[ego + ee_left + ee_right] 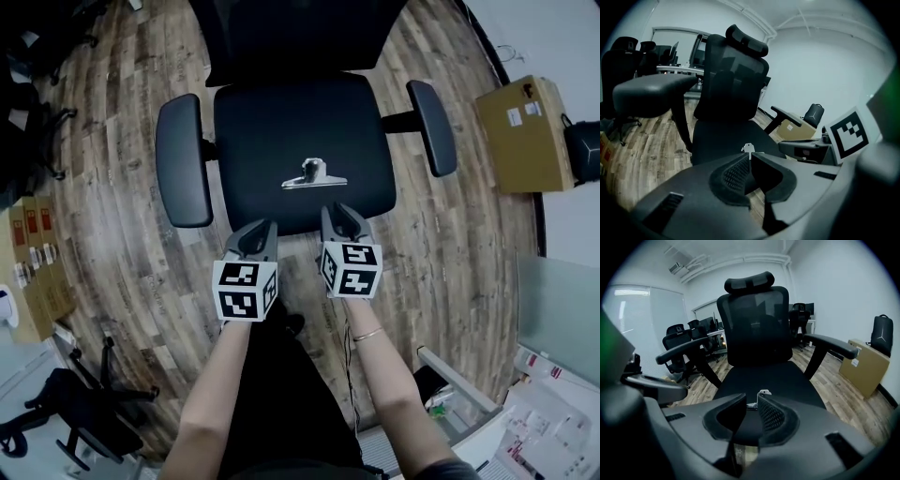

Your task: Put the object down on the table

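A silver metal clip [313, 175] lies on the black seat [272, 112] of an office chair, near the seat's front edge. Both grippers hover just in front of that edge and point at the clip. My left gripper [255, 234] is shut, its fingertips meeting with nothing between them; in the left gripper view the clip [748, 148] shows just past the tips [749, 158]. My right gripper [342, 223] stands open only by a narrow gap, empty. In the right gripper view the clip [762, 394] sits beyond the gripper's tips [751, 401], apart from them.
The chair's armrests [183, 159] [433, 127] flank the seat. A cardboard box [525, 131] and a black backpack [583, 150] stand at the right wall. Boxes [37, 272] sit at the left, another chair [75, 412] at the lower left, a desk with papers [553, 422] at the lower right.
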The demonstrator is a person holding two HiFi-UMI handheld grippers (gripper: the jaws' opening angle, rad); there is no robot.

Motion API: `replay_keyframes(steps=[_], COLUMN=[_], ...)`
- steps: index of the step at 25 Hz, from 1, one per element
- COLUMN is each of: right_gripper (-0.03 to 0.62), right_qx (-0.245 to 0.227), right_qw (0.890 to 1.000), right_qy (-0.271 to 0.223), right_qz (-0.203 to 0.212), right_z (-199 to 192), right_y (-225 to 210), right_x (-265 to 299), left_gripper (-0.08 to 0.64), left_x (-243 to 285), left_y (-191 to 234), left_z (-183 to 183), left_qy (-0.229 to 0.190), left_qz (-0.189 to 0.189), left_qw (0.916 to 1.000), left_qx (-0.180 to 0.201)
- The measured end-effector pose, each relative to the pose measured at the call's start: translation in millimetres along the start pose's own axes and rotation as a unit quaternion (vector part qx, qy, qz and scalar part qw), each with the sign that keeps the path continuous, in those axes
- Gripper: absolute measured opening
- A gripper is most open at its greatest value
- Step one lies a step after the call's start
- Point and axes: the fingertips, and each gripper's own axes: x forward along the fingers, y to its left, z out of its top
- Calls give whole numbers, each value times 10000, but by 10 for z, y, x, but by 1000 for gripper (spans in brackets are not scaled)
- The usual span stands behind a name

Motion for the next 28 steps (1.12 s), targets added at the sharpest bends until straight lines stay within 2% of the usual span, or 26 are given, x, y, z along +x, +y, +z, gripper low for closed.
replay_keyframes(steps=[3,12,15,20,28], right_gripper=[72,21,6,5,3], right_qx=[-161,-12,-34,252,432], right_qw=[9998,9999,9999,9993,9976], right_qy=[-81,-142,-133,-259,-550], right_qz=[49,72,19,-34,0], right_z=[69,100,71,128,208], right_y=[75,212,222,210,338], right_x=[-233,-887,-1122,-1394,-1800], left_gripper=[31,31,31,31,31], left_x=[-106,-441,-563,-696,-985], left_y=[-50,-170,-227,-307,-413], left_z=[44,103,105,243,333], left_qy=[-43,-43,-38,-156,-364], left_qz=[6,-14,-27,-64,-99], left_qw=[10000,9989,9988,9985,9983], left_qx=[67,459,497,520,453])
